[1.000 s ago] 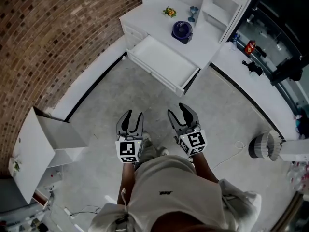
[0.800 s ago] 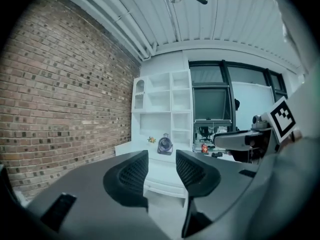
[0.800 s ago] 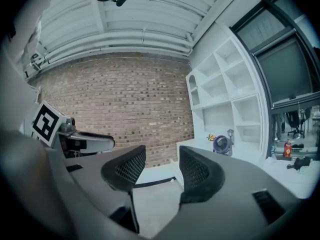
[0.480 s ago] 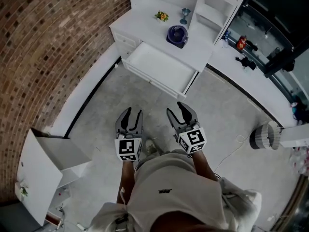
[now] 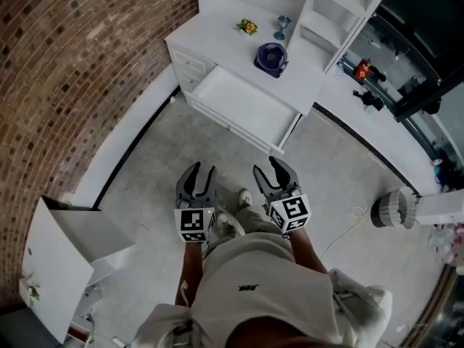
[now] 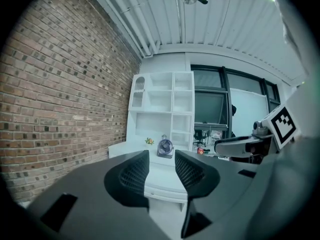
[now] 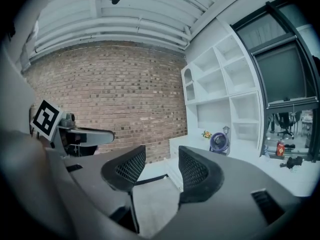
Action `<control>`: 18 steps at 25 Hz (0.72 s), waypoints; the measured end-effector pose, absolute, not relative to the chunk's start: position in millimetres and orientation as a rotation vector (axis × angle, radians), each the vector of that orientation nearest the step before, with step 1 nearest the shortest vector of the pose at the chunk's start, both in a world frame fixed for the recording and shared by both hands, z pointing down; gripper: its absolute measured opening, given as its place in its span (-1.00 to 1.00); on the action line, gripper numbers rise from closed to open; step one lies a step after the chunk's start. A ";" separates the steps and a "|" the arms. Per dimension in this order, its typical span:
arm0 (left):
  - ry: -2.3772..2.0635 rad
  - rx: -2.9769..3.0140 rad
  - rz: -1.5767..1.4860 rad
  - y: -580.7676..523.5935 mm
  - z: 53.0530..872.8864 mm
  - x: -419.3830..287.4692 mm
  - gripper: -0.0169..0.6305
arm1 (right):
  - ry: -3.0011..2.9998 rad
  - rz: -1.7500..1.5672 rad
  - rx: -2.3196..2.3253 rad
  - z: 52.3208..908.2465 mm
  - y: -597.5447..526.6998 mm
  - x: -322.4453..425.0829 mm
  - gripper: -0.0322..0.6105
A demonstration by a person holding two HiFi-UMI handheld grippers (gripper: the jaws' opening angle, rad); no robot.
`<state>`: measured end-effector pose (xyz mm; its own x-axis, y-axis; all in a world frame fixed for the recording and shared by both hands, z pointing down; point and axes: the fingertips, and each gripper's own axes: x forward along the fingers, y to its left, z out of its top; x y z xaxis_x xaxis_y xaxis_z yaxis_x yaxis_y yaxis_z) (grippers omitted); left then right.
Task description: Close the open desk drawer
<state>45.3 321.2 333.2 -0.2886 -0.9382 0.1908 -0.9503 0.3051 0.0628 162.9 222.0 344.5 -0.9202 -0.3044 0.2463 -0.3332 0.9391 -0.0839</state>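
The white desk [image 5: 217,38] stands against the brick wall, and its drawer [image 5: 243,107] is pulled out toward me and looks empty. Both grippers hang over the floor, well short of the drawer front. My left gripper [image 5: 199,171] has nothing between its fingers, and its jaws are closing to a narrow gap. In the left gripper view the left gripper [image 6: 161,171] points at the drawer [image 6: 162,186]. My right gripper [image 5: 274,167] is shut and empty. In its own view the right gripper [image 7: 161,169] faces the floor beside the desk [image 7: 200,146].
On the desktop stand a purple fan [image 5: 270,55], a small flower pot [image 5: 247,27] and a goblet [image 5: 280,26], with white shelves [image 5: 319,9] behind. A white open box [image 5: 58,245] lies at lower left. A round grey object [image 5: 391,210] and a cable lie at right.
Both grippers have been carried forward across the floor toward the desk, and the view has shifted with them. The drawer stands open as before.
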 end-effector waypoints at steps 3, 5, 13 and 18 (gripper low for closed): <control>-2.388 1.716 0.105 315.4 338.0 32.4 -0.42 | -2.866 0.200 0.447 349.6 213.2 147.0 -0.30; -2.398 1.695 0.113 309.0 340.4 22.3 -0.43 | -2.867 0.214 0.423 352.9 205.3 134.8 -0.30; -2.443 1.639 0.140 257.3 342.0 -22.4 -0.44 | -2.892 0.222 0.334 354.9 148.3 78.9 -0.30; -2.452 1.641 0.147 209.3 336.9 -39.2 -0.45 | -2.881 0.246 0.314 356.0 103.0 59.5 -0.29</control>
<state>-39.2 209.3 336.9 -0.3708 -0.9048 0.2093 -0.9234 0.3833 0.0212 59.5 103.0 356.0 -0.9499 -0.1917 0.2469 -0.2307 0.9628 -0.1403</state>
